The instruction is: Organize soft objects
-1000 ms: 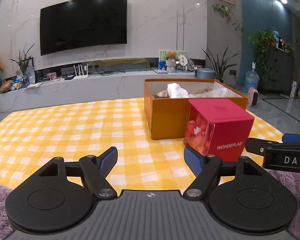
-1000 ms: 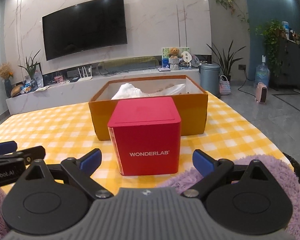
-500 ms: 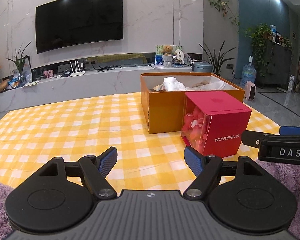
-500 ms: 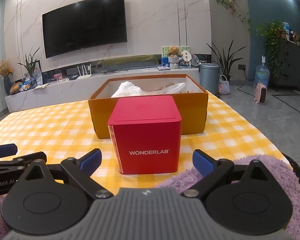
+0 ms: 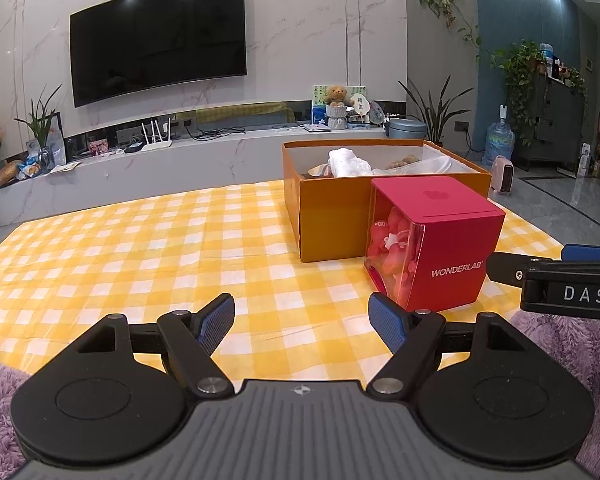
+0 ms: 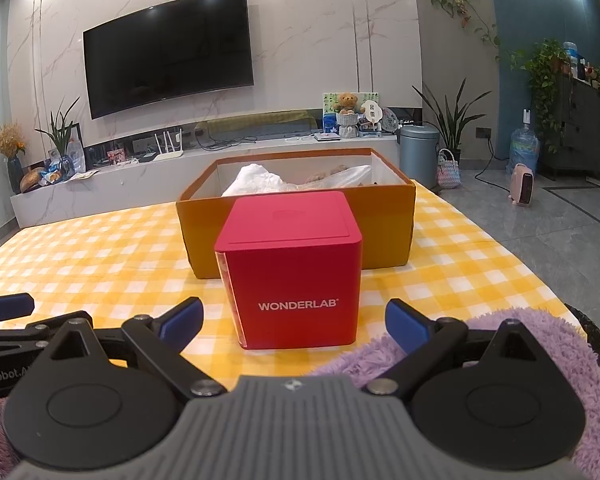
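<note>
Ahead of the left tool (image 5: 301,322), seen from its own camera, the blue fingers (image 5: 217,320) stand spread wide with nothing between them, poised above the yellow checked cloth (image 5: 140,248) on the bench. Forward and to the right of this tool sits a red WONDERLAB cube (image 5: 436,240), its clear side showing pink pieces inside. Just behind the cube, and seemingly touching it, is an open orange box (image 5: 328,216) holding white soft things (image 5: 348,162) and something brown that is too small to name. Purple fluffy fabric (image 5: 560,344) lies under and to the right of this tool, and the right tool's arm marked DAS pokes in at the right edge.

Straight ahead of the right tool (image 6: 294,322), in its own view, the red WONDERLAB cube (image 6: 296,268) stands square on the checked cloth (image 6: 460,272), lined up with the gap between the widely parted fingers (image 6: 182,322), which grip nothing. The orange box (image 6: 384,224) sits directly behind it, white soft items (image 6: 260,182) heaped inside. Purple fluffy fabric (image 6: 520,320) spreads beneath the right finger. The left tool (image 6: 4,308) shows at the left edge.
</note>
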The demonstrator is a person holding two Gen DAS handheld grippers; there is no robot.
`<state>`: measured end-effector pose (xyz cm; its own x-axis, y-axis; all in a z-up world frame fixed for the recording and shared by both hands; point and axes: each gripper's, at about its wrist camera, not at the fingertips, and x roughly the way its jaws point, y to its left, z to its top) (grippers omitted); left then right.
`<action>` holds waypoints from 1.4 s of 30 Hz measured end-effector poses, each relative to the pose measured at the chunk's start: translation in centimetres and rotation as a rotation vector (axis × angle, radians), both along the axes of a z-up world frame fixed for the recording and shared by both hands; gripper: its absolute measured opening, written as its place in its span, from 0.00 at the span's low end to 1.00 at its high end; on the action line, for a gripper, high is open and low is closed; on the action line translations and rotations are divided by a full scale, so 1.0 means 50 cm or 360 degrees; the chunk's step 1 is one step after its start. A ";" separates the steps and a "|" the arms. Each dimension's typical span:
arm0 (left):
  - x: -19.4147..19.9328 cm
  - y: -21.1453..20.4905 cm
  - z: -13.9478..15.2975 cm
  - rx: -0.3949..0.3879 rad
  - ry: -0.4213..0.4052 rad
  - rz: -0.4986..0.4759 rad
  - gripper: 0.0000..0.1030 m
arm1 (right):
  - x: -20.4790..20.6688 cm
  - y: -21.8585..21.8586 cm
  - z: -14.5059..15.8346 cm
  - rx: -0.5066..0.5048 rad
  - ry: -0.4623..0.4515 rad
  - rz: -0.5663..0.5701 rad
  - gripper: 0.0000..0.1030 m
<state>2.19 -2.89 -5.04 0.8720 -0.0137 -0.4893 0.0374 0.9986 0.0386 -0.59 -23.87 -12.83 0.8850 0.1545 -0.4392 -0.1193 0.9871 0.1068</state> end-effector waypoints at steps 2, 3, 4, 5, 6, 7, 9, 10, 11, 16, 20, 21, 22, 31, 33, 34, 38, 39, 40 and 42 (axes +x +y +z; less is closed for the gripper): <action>0.000 0.000 -0.001 0.0002 -0.0001 -0.0002 0.87 | 0.000 0.000 0.000 0.0000 0.0000 0.0000 0.93; -0.001 0.000 -0.001 0.0003 -0.0001 -0.0003 0.87 | 0.000 0.000 0.000 0.0000 -0.0001 0.0000 0.93; -0.001 0.000 -0.001 0.0002 -0.0001 -0.0001 0.87 | 0.001 0.000 0.000 0.0000 0.0000 0.0000 0.93; -0.001 0.001 -0.001 0.0002 -0.0001 0.0000 0.87 | 0.001 0.000 -0.001 0.0000 -0.0001 0.0000 0.93; 0.000 0.000 -0.001 0.0002 -0.0001 -0.0001 0.87 | 0.000 -0.001 0.000 0.0002 -0.0002 -0.0001 0.93; 0.000 0.000 -0.001 0.0002 0.0000 -0.0001 0.87 | -0.001 0.000 0.000 0.0003 -0.0003 -0.0002 0.93; -0.001 0.001 -0.001 0.0000 0.0000 0.0000 0.87 | -0.001 0.001 0.001 0.0003 -0.0005 -0.0005 0.93; -0.001 0.000 -0.001 0.0002 -0.0001 0.0000 0.87 | -0.001 0.000 0.001 0.0004 -0.0005 -0.0005 0.93; -0.001 0.001 -0.001 0.0002 -0.0001 0.0001 0.87 | -0.001 0.001 0.000 0.0005 -0.0006 -0.0005 0.93; -0.001 0.001 -0.001 0.0001 0.0000 0.0000 0.87 | -0.001 0.001 0.000 0.0005 -0.0006 -0.0006 0.93; -0.001 0.001 -0.001 0.0005 -0.0002 0.0004 0.87 | -0.001 0.002 0.000 0.0005 -0.0004 -0.0005 0.93; -0.002 0.001 0.000 0.0006 -0.0001 0.0007 0.87 | -0.002 0.002 0.000 0.0004 -0.0002 -0.0006 0.93; -0.003 0.000 0.001 0.0007 -0.0002 0.0011 0.87 | -0.001 0.004 0.001 0.0002 -0.0001 -0.0006 0.93; -0.005 0.001 0.003 0.0008 -0.0003 0.0018 0.87 | -0.002 0.004 0.000 0.0002 -0.0002 -0.0008 0.93; -0.005 0.000 0.002 0.0009 -0.0004 0.0018 0.87 | -0.002 0.004 0.000 0.0001 -0.0001 -0.0008 0.93; -0.005 0.000 0.002 0.0008 -0.0004 0.0018 0.87 | -0.002 0.004 0.000 0.0001 -0.0002 -0.0008 0.93; -0.005 0.001 0.002 0.0004 0.0001 0.0016 0.87 | -0.002 0.004 0.000 0.0003 -0.0003 -0.0010 0.93; -0.006 0.000 0.003 0.0002 0.0003 0.0017 0.87 | -0.002 0.004 0.000 0.0002 -0.0003 -0.0010 0.93; -0.007 -0.001 0.004 0.0000 0.0006 0.0020 0.87 | -0.002 0.005 0.000 0.0001 -0.0002 -0.0010 0.93; -0.009 -0.001 0.004 -0.0004 0.0008 0.0024 0.87 | -0.002 0.004 0.000 0.0001 -0.0003 -0.0009 0.93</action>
